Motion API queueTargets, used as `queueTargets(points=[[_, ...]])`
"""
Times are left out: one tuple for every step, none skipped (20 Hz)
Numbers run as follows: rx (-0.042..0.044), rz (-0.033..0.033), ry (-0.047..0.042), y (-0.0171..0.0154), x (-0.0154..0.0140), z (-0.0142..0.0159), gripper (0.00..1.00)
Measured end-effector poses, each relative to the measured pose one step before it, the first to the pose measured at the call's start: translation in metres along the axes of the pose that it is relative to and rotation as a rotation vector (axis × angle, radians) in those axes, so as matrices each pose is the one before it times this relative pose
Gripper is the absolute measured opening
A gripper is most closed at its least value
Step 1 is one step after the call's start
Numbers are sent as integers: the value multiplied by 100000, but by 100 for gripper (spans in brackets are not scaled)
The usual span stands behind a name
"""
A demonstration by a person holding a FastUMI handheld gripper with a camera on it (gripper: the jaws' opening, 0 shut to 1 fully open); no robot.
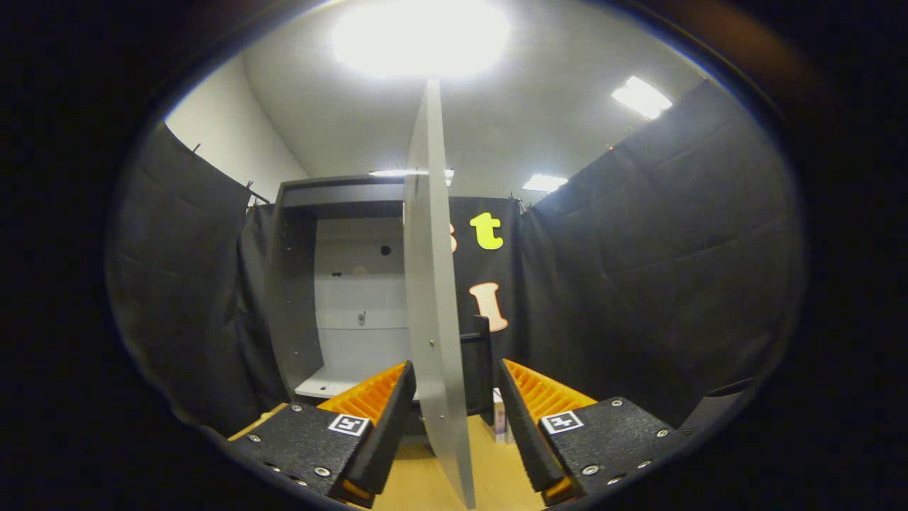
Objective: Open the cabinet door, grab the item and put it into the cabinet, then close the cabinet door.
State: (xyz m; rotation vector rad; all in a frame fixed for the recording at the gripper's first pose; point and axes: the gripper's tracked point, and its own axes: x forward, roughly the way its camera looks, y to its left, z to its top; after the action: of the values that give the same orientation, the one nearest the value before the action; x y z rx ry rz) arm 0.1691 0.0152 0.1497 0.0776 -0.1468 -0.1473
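The grey cabinet (298,284) stands ahead to the left with its inside open to view, pale back wall and bottom shelf showing. Its door (430,284) is swung out toward me, seen nearly edge-on, and its free edge runs down between my two fingers. A black handle (480,348) sticks out on the door's right face. My gripper (454,419) is open, the left finger (379,419) close to the door's left face, the right finger (528,419) a gap away from its right face. A small boxed item (500,419) stands on the table just behind the door, beside the right finger.
Black cloth walls (638,284) close in the booth on both sides and behind the cabinet. The wooden table top (425,482) lies under the fingers. Bright ceiling lights (422,35) glare overhead.
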Motion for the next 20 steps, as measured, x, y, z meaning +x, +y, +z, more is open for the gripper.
queueTargets(points=[[1040, 294, -1480, 606, -10, -515, 80], [830, 128, 19, 627, -188, -928, 88], [1101, 492, 528, 900, -213, -1270, 91], [1152, 840, 6, 972, -4, -1031, 92], [249, 678, 125, 1021, 219, -1009, 93], [-777, 296, 485, 550, 162, -1029, 93], [-1129, 281, 833, 610, 393, -1177, 93], [-632, 746, 1158, 801, 106, -1188, 93], [84, 1436, 1114, 1194, 161, -1243, 93], [609, 1831, 1189, 1277, -50, -1253, 93], [455, 2027, 1195, 1196, -146, -1154, 93], [91, 1923, 1008, 1182, 92, -1361, 93], [-103, 1755, 1227, 1174, 201, -1275, 93], [10, 1929, 1441, 1262, 6, -1375, 93], [262, 2171, 1685, 1400, 126, -1367, 93], [359, 2166, 2039, 1265, 106, -1450, 93], [194, 1882, 1853, 1124, 328, -1371, 93], [-2, 1742, 2001, 1065, 171, -1366, 93], [-99, 1624, 1737, 1019, 262, -1384, 93], [-299, 1675, 2072, 1014, 247, -1466, 93]])
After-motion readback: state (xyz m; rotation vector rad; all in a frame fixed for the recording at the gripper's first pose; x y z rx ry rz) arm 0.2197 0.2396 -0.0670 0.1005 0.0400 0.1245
